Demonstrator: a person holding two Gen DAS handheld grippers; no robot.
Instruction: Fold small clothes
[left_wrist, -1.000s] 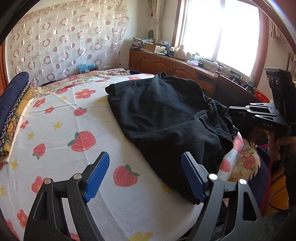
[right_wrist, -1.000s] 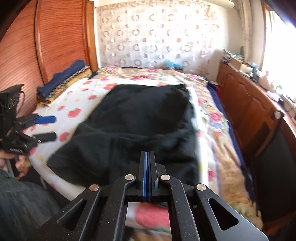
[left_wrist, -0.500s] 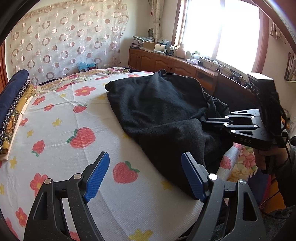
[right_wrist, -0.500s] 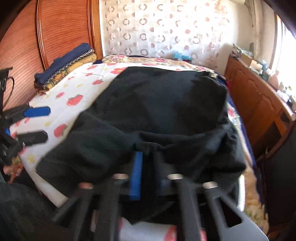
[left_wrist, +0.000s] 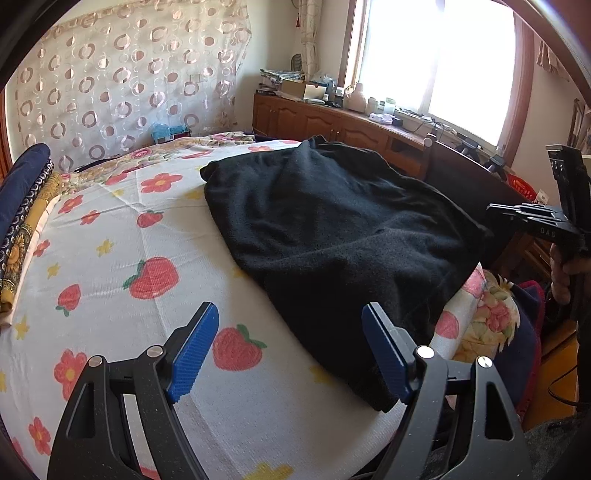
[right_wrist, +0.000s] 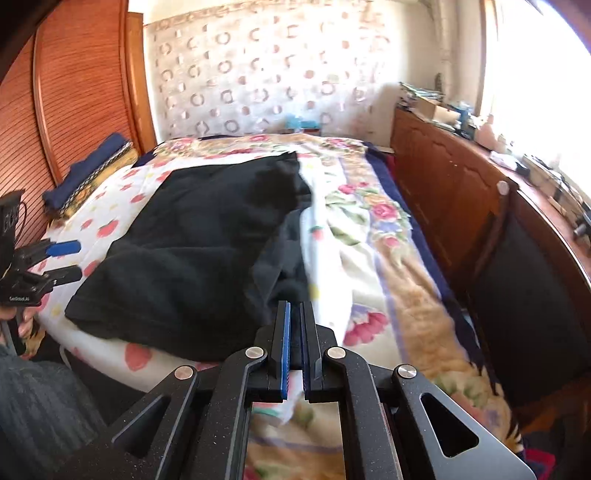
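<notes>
Here, the left gripper (left_wrist: 288, 350) has its blue fingers (left_wrist: 194, 347) wide apart, empty, above the strawberry-print sheet (left_wrist: 110, 258) at the bed's near edge. The right gripper (right_wrist: 294, 350) shows fingers nearly together with a narrow gap, nothing between them. The black garment (left_wrist: 332, 229) lies spread on the bed, just beside the left gripper's right finger. Folded bedding (left_wrist: 22, 206) sits at the headboard (right_wrist: 74, 92).

The black garment (left_wrist: 332, 236) looked fleecy and matt; the bedsheet (left_wrist: 110, 266) was woven cloth; the cabinet (right_wrist: 443, 192) was glossy wood.
</notes>
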